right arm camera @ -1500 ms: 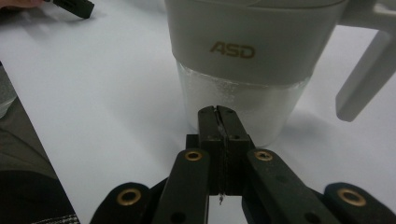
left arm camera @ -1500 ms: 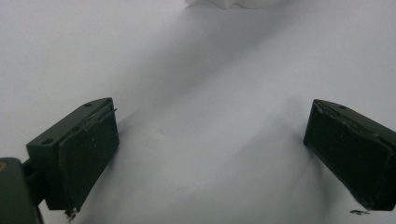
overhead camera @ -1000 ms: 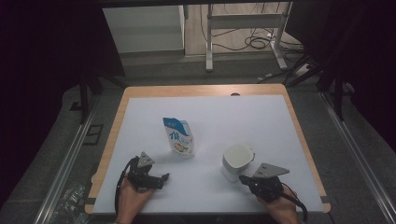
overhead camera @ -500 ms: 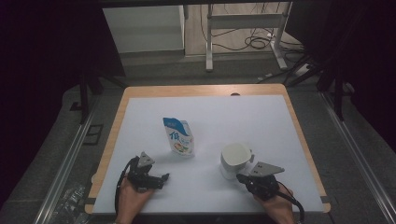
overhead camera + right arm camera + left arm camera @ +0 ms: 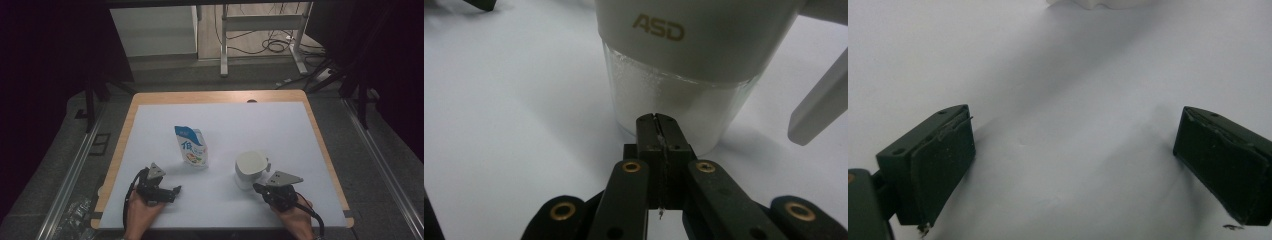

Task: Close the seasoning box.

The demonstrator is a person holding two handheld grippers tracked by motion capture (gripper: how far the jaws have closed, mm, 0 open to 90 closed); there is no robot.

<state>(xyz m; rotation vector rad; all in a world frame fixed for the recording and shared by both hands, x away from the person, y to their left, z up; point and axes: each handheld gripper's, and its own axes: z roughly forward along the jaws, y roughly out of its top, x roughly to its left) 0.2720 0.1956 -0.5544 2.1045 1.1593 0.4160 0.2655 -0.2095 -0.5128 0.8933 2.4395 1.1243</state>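
The big white table [image 5: 300,150] holds a white jug [image 5: 250,167] near the front, and it has slid a bit left. The right gripper [image 5: 658,122], clenched on nothing, now noses up against its glass side, so it seems to be pushing it; the left gripper [image 5: 1073,160] rests released

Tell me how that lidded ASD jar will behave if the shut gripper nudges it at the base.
The jar looks glass-walled below its white lid, so it is probably rigid, smooth and breakable. It seems partly filled with something white, so likely fairly heavy and more apt to slide than tip under a low push from the right gripper. Its side handle could make it swivel.
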